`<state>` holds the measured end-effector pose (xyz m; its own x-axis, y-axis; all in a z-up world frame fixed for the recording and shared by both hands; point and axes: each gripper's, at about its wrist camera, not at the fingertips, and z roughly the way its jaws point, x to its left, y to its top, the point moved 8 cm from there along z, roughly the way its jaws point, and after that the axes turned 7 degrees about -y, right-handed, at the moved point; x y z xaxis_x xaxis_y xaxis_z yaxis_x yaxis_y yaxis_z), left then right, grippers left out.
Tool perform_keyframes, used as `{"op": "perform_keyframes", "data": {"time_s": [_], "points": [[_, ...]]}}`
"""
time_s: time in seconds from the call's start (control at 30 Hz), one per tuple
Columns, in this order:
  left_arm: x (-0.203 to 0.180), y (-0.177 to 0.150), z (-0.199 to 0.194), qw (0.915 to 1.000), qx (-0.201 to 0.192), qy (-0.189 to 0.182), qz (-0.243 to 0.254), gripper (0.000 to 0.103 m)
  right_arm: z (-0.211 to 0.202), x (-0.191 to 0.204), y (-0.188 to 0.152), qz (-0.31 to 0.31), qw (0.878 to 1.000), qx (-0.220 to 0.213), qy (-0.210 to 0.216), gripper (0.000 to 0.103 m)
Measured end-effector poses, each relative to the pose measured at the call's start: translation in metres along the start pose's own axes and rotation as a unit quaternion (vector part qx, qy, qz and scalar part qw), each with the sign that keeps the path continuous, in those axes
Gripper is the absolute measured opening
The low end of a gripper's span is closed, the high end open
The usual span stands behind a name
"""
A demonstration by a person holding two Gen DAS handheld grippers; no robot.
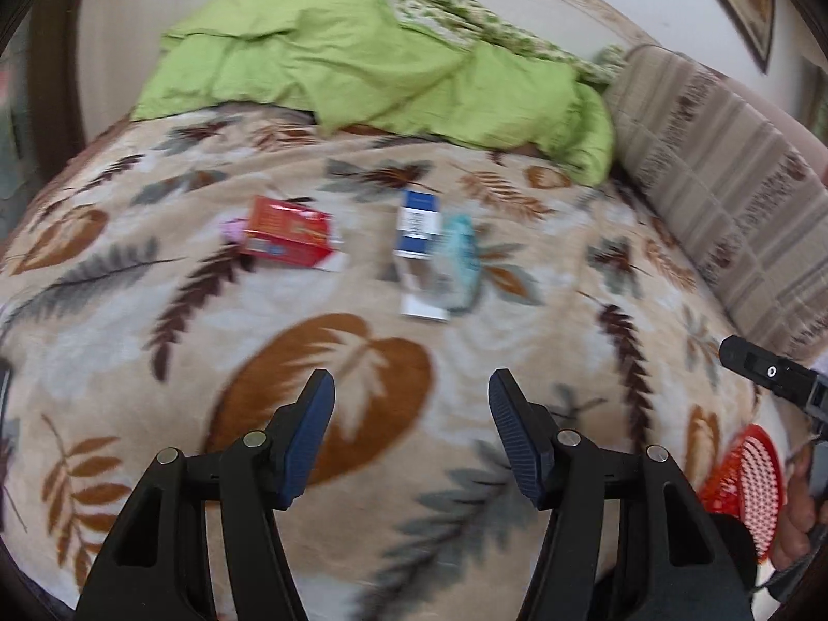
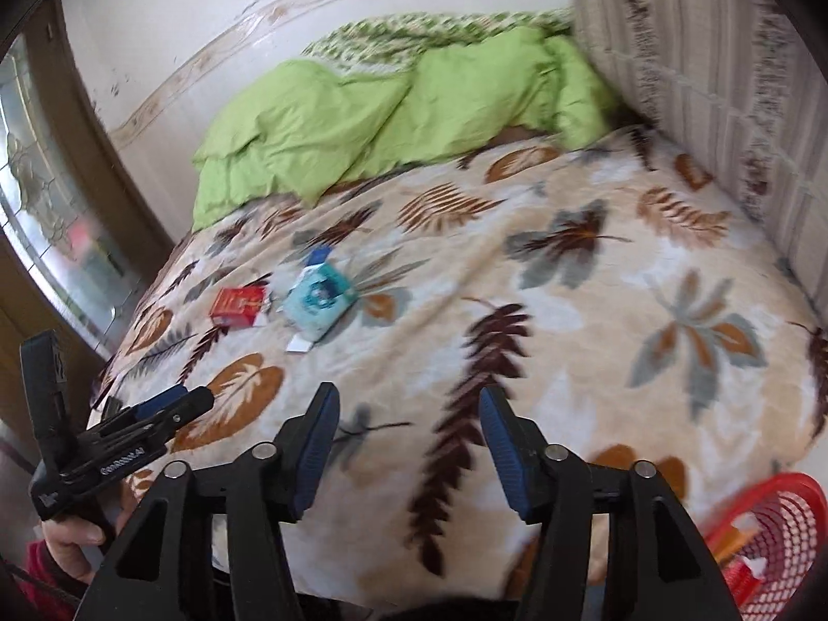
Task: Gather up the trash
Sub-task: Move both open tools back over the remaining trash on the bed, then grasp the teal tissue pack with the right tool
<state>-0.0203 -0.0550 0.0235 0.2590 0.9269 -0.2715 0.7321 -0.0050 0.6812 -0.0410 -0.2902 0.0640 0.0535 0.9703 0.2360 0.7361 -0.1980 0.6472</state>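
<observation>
Claws left (image 1: 411, 432) and right (image 2: 409, 447) both parted, empty, red box (image 1: 289, 233) lettering blurred, unreadable

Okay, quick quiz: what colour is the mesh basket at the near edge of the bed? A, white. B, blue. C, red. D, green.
C: the mesh basket shows red in both wrist views, at the near right edge of the leaf-patterned blanket.
</observation>
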Motion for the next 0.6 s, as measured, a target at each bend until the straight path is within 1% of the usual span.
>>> {"op": "perform_keyframes", "data": {"time_s": [0.07, 0.13, 0.27, 0.3, 0.37, 0.43, 0.5, 0.6], "points": [[0.021, 0.000, 0.001, 0.9997, -0.006, 0.022, -0.007, 0.061, 0.022, 0.019, 0.007, 0.002, 1.000, 0.019, 0.015, 0.063], [0.035, -0.001, 0.004, 0.9994, -0.008, 0.032, -0.014, 0.061, 0.047, 0.039, 0.014, 0.003, 0.999, 0.035, 0.024, 0.064], [0.052, 0.001, 0.008, 0.9987, -0.008, 0.044, -0.022, 0.061, 0.101, 0.068, 0.033, 0.050, 0.995, 0.065, 0.051, 0.065], [0.056, 0.003, 0.008, 0.9986, -0.010, 0.046, -0.025, 0.061, 0.116, 0.073, 0.038, 0.062, 0.994, 0.074, 0.053, 0.067], [0.060, 0.004, 0.011, 0.9985, -0.009, 0.045, -0.030, 0.061, 0.145, 0.079, 0.043, 0.093, 0.990, 0.087, 0.060, 0.067], [0.065, 0.005, 0.011, 0.9983, -0.009, 0.046, -0.036, 0.061, 0.163, 0.080, 0.049, 0.119, 0.987, 0.090, 0.065, 0.067], [0.067, 0.004, 0.012, 0.9984, -0.007, 0.041, -0.038, 0.061, 0.181, 0.078, 0.053, 0.156, 0.980, 0.093, 0.076, 0.068], [0.069, 0.005, 0.012, 0.9985, -0.007, 0.044, -0.032, 0.061, 0.201, 0.077, 0.049, 0.178, 0.975, 0.104, 0.078, 0.068]]}}
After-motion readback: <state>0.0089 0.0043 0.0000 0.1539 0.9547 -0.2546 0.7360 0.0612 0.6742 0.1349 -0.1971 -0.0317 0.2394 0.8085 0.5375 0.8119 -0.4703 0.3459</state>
